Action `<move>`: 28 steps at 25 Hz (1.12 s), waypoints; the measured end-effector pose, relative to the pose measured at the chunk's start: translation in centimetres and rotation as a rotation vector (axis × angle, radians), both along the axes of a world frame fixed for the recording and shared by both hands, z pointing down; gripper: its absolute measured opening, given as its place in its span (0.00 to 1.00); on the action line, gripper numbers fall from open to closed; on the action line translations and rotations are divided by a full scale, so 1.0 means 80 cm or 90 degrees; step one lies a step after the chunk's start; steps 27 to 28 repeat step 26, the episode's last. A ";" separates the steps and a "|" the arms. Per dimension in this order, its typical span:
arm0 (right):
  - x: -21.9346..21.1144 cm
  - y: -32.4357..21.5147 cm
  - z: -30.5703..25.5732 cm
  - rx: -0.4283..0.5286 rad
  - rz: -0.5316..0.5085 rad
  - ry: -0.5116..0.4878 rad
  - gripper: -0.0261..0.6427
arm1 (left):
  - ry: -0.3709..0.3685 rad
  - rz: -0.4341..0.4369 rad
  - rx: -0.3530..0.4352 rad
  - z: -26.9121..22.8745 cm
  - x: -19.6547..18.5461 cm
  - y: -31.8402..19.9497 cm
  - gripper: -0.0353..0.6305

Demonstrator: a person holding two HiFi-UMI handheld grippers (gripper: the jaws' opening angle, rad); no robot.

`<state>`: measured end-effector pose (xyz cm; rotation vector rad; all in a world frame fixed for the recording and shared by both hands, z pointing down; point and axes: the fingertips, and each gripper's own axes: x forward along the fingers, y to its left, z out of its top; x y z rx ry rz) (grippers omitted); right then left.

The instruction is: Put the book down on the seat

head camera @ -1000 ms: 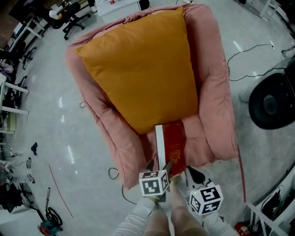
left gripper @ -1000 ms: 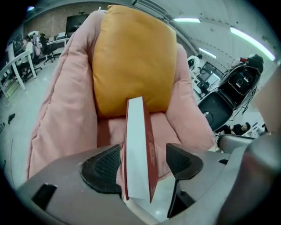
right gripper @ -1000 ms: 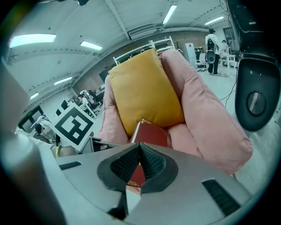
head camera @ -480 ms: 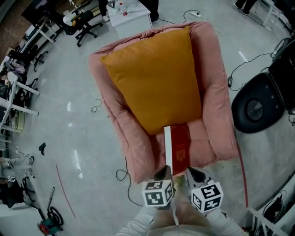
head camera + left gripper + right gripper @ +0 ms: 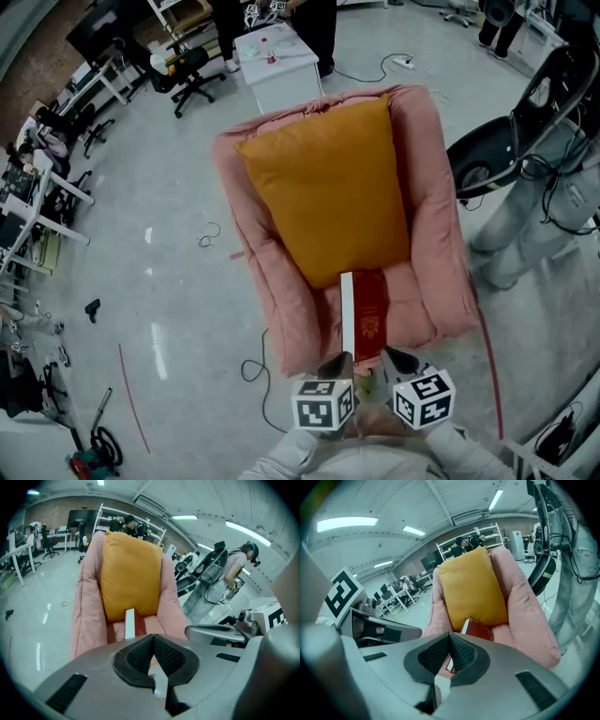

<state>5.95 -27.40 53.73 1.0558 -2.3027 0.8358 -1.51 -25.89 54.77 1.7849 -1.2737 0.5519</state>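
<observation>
My left claw (image 5: pixel 153 641) is clenched on nothing, its ribbed black pads pressed together with only air in front of them, and my right claw (image 5: pixel 450 641) looks the same, pads closed and empty. Both hover side by side just off the front edge of the seat (image 5: pixel 411 302) of a pink padded armchair (image 5: pixel 433 225), pointing down and forward at it, touching neither the chair nor the book. The red hardback book (image 5: pixel 368 314), with a gold emblem on its cover and its white page edge turned to my left, lies on the seat between the chair's two arms. Its near end is close to the seat's front edge and its far end is against the bottom edge of the big orange fabric cushion (image 5: pixel 323 187) that leans on the backrest; whether that end is tucked under the cushion I cannot tell. As I judge it, the putting-down itself is done and I am at the let-go-and-clear stage. The next move asks little: draw both claws back from the front edge without brushing the book, and glance to check it sits flat and not propped on the cushion.
</observation>
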 end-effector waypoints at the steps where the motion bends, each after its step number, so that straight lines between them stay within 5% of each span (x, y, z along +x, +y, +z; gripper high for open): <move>1: -0.002 -0.001 -0.006 0.006 -0.005 -0.002 0.05 | -0.004 0.000 0.004 -0.005 -0.002 0.000 0.06; 28: -0.041 -0.010 -0.064 0.103 -0.086 0.003 0.05 | -0.005 -0.028 0.059 -0.055 -0.024 -0.011 0.06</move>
